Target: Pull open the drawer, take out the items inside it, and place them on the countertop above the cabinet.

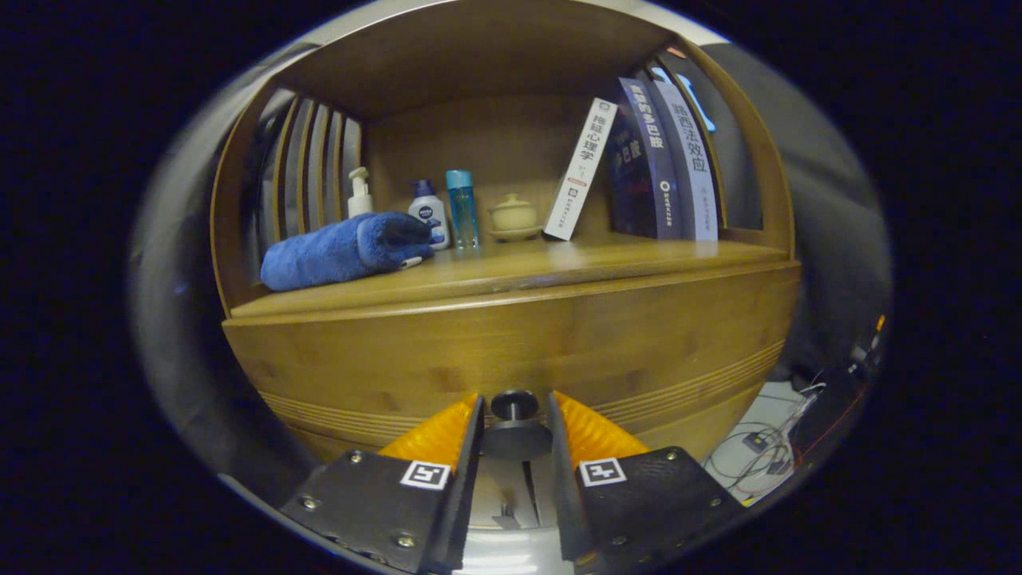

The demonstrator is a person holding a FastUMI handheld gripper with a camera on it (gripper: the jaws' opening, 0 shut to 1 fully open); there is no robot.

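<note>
My jaws [515, 415] sit astride the drawer's knob [513, 405] — one finger on each side of it, close beside its stem, though I cannot tell whether they press on it or leave a sliver of gap. The knob is dark and round, sticking out of the wooden drawer front [511, 343], which lies flush with the cabinet, so the drawer is shut.

Beyond and above my jaws runs the tabletop [559, 263] of the cabinet. On it, up and to my left, lies a rolled blue towel [343, 249]. Behind it stand a pump bottle [359, 192], a small white bottle [429, 216] and a slim blue bottle [461, 209], close together. Straight ahead sits a small lidded pot [513, 216] on a saucer. Up to my right a few books [655, 164] stand — the white one leans against the others.
</note>
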